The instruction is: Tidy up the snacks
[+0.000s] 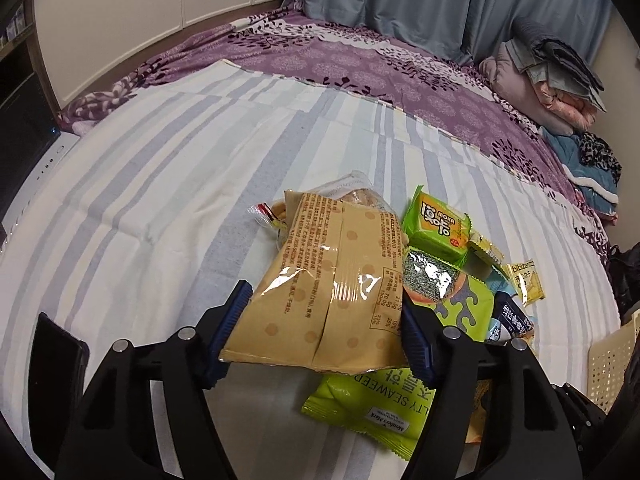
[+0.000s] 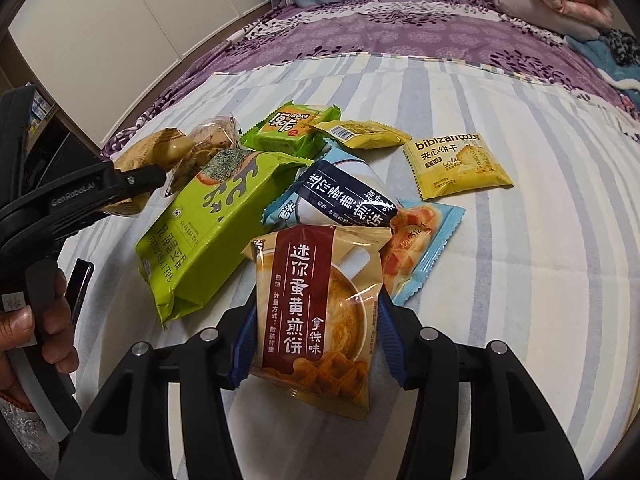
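A pile of snack packets lies on a striped sheet (image 1: 160, 208) on a bed. My left gripper (image 1: 320, 332) is shut on a tan dotted packet (image 1: 328, 292), held above the pile; it also shows in the right wrist view (image 2: 160, 152). My right gripper (image 2: 316, 344) is shut on a brown egg-roll packet (image 2: 316, 316), lifted off the sheet. Below lie a green seaweed bag (image 2: 208, 228), a navy and blue packet (image 2: 344, 196), a green Moka packet (image 2: 292, 128) and a yellow bibizan packet (image 2: 456, 164).
A purple floral bedspread (image 1: 360, 60) covers the far side. Folded bedding (image 1: 560, 76) is stacked at the far right. A cream perforated basket (image 1: 612, 364) stands at the right edge. A clear cookie bag (image 2: 212, 140) lies at the pile's far left.
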`<state>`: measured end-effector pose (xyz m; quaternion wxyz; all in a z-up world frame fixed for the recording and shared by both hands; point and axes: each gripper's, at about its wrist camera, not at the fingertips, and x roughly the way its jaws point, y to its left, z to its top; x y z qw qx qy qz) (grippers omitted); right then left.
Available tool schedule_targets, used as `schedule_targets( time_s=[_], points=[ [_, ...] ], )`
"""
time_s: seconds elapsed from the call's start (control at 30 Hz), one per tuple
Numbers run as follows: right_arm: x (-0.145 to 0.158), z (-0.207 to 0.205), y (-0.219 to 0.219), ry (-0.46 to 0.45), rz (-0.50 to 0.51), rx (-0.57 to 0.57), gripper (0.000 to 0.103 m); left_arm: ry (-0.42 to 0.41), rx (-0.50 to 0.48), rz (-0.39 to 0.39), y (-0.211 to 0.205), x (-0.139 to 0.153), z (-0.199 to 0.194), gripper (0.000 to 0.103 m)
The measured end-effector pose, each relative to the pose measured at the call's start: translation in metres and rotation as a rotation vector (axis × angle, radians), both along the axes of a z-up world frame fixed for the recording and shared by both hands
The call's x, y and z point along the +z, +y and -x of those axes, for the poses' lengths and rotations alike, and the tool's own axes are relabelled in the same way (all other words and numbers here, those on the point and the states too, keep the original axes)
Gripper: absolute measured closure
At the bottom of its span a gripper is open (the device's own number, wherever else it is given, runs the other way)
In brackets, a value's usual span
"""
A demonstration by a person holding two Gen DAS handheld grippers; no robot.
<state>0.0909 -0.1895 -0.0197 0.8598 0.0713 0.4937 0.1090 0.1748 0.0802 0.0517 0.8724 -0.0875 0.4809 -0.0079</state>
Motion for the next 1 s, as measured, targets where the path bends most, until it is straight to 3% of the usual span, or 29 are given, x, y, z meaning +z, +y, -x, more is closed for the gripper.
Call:
schedule_targets(
  time_s=[0.53, 1.0],
  points=[
    [0.043, 0.028, -0.028, -0.106, -0.034, -0.069, 0.051, -0.082, -0.049, 0.041, -0.013, 0.044, 0.036, 0.033],
    [0.095, 0.076, -0.103, -0.229, -0.056, -0.235, 0.051, -0.149, -0.164, 0.038, -0.066, 0.081, 0.070, 0.033]
  ],
)
